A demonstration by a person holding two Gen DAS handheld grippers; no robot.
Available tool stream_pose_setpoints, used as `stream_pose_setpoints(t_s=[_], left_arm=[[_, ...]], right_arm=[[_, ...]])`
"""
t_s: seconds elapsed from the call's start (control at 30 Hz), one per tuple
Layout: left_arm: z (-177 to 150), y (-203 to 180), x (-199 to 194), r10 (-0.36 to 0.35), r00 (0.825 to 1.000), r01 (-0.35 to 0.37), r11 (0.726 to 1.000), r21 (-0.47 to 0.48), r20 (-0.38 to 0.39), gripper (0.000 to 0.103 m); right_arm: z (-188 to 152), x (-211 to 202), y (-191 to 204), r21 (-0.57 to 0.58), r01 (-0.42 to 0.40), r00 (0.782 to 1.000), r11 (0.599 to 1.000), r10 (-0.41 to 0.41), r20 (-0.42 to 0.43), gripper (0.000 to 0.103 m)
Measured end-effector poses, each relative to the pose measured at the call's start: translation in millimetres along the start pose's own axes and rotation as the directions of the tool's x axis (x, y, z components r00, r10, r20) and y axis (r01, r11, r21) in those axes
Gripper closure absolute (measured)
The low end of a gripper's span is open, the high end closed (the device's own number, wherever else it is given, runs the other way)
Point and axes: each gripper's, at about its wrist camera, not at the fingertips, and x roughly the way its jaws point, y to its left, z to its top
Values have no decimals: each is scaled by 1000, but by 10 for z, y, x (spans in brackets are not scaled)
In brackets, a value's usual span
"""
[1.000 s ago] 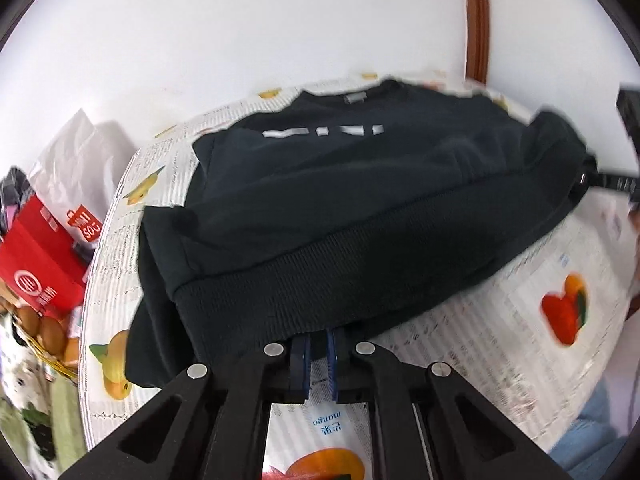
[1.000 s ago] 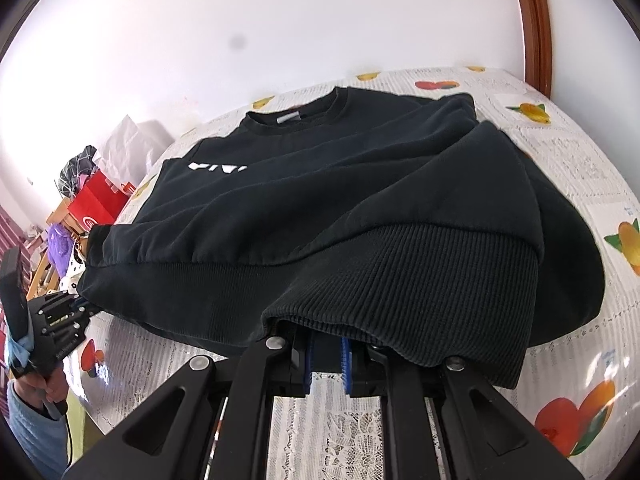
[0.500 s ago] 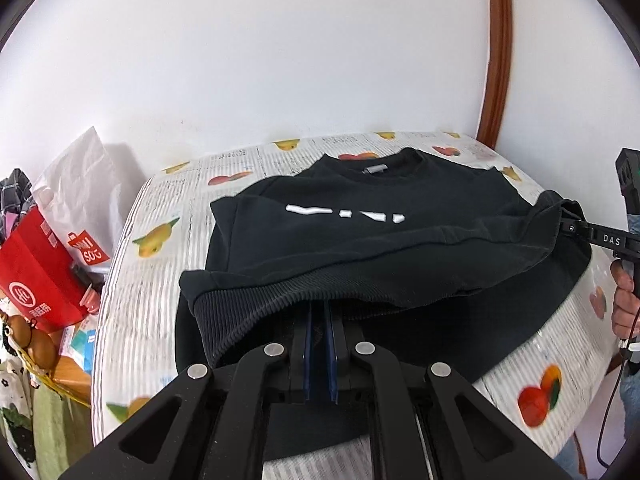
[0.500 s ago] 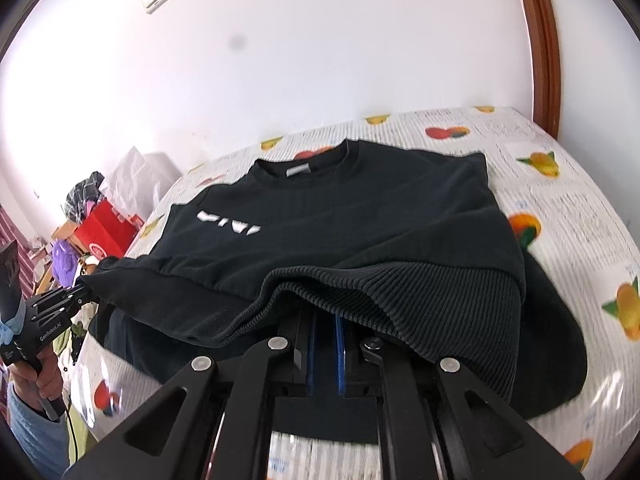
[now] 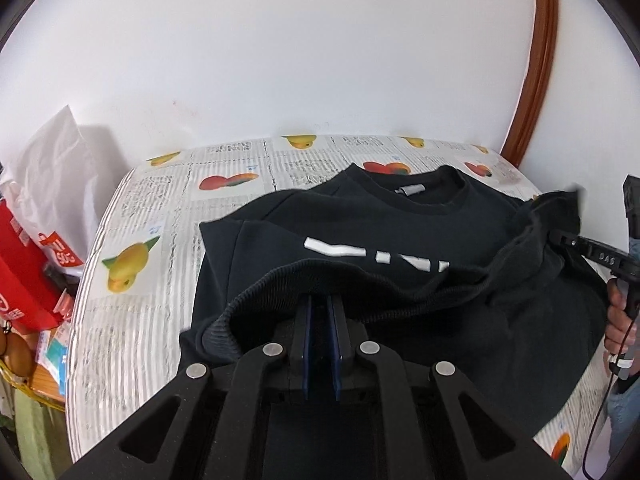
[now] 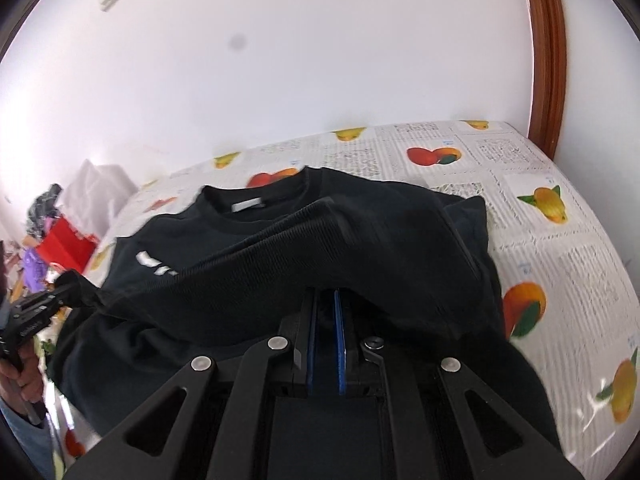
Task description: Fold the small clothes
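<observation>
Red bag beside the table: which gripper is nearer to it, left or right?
Left. The left gripper holds the sweatshirt at the end toward the red bag; the right gripper holds its opposite end, farther away.

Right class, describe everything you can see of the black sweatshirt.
The black sweatshirt lies front up on the fruit-print tablecloth, collar toward the wall. It looks like soft fleece, with white chest lettering, a grey neck label and a ribbed hem. The hem is lifted and carried toward the collar, pinched by the left gripper and the right gripper.
</observation>
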Motion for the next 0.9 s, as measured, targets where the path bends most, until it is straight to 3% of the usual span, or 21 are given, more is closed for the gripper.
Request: stream_pose_setpoints(t_s=[0.2, 0.27, 0.33, 0.43, 0.63, 0.77, 0.9], left_arm=[[197, 60, 101, 6, 1000, -6, 1000, -7, 17, 76], [235, 100, 57, -3, 999, 4, 1000, -13, 39, 63], [255, 156, -7, -2, 998, 3, 1000, -20, 66, 50], [258, 262, -96, 5, 996, -3, 1000, -24, 90, 50], [190, 539, -43, 19, 998, -15, 997, -75, 59, 48], [139, 754, -2, -17, 999, 24, 989, -149, 45, 48], [83, 805, 142, -45, 999, 44, 988, -146, -4, 48]], right_arm=[[130, 148, -122, -9, 73, 997, 997, -73, -18, 87], [170, 139, -184, -8, 77, 997, 997, -77, -19, 67], [209, 130, -227, -5, 83, 996, 997, -83, -14, 56], [276, 184, -293, -16, 125, 992, 992, -126, -24, 53], [295, 403, -370, -35, 165, 983, 986, -167, -70, 53], [279, 510, -391, -31, 175, 979, 984, -177, -103, 53], [295, 571, -378, -40, 186, 975, 982, -189, -118, 53]])
